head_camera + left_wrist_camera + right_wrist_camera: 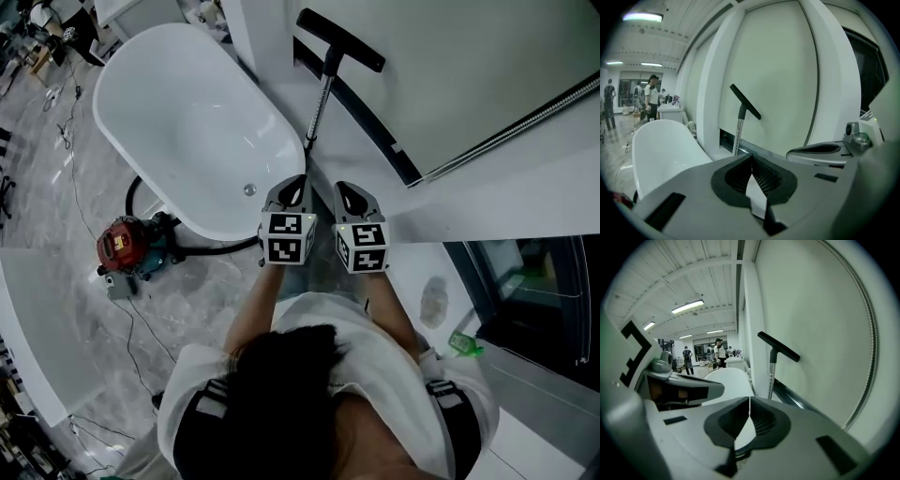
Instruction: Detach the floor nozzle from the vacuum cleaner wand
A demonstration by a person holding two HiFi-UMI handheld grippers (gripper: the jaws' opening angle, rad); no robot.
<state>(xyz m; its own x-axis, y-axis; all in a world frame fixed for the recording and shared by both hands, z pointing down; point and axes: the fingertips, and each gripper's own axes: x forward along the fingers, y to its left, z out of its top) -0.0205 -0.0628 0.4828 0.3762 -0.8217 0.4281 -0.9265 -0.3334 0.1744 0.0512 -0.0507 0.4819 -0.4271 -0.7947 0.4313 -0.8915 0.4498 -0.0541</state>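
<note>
Two handheld grippers, each grey with a marker cube at the back, were held side by side at the centre of the head view, in front of a person seen from above. The left gripper [299, 179] had its fingers pressed fully together with nothing between them, as its own view [751, 155] showed. The right gripper [344, 187] was just beside it at three o'clock, and its fingers were likewise closed and empty [749, 400].

Both pointed toward twelve o'clock, at a slim silver metal wand [320, 103] standing well apart from them against a large white wall panel [469, 66]. A black T-shaped floor nozzle [339, 39] was attached at the wand's upper end and sat tilted. In the left gripper view the nozzle [745, 101] and wand [738, 133] rose at twelve o'clock above the closed fingers. In the right gripper view they [778, 346] [771, 378] stood at about one o'clock.

A white oval bathtub [187, 122] filled the head view at ten o'clock, with the wand's lower end near its rim. At nine o'clock a red canister vacuum body [122, 244] sat on the grey marbled floor [56, 187], and a black hose [220, 248] curved from it along the tub's base. A small green object [464, 344] at four o'clock was perhaps a bottle, too small to tell. Several people [650, 96] stood far off beyond the tub.
</note>
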